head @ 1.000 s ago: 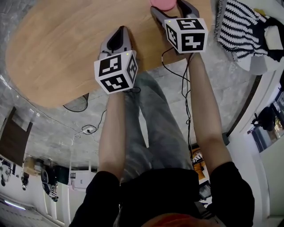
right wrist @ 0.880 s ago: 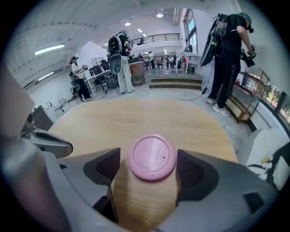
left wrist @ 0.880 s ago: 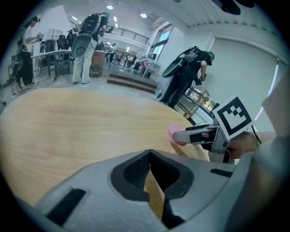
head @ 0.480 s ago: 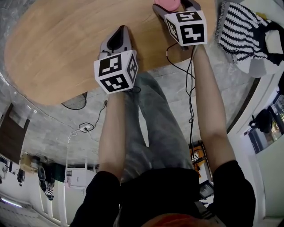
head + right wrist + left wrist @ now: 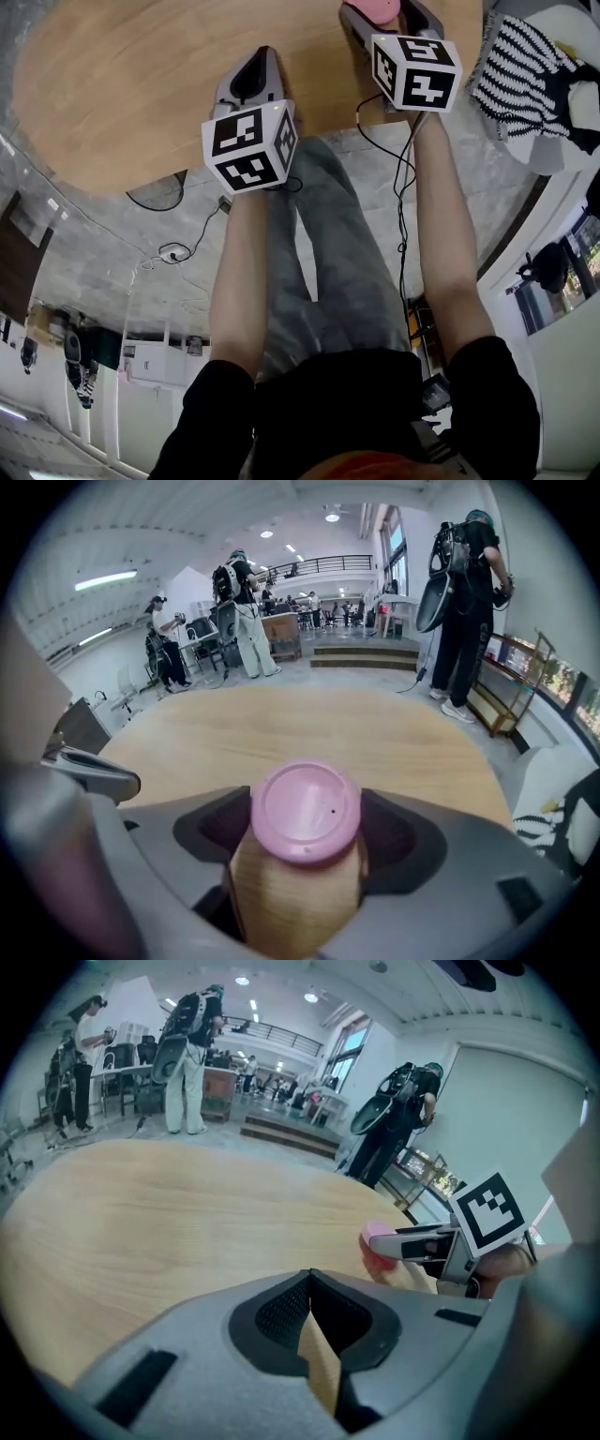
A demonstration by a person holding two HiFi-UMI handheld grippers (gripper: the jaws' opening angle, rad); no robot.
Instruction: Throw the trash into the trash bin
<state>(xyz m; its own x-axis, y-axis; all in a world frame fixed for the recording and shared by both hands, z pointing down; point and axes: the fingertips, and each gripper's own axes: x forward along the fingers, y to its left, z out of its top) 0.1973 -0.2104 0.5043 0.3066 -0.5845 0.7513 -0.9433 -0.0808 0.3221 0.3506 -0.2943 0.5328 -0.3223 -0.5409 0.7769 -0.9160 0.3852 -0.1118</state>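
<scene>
The person wears a black short-sleeved top and grey trousers.

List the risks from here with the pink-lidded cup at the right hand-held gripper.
1. The right hand-held gripper has just been opening its jaws. The cup stands between them, seemingly unclamped, so lifting now may leave it behind or tip it onto the table.
2. Squeezing hard could pop the pink lid; the contents are unseen.
3. No trash bin is in view, so the carry path is unknown.
</scene>
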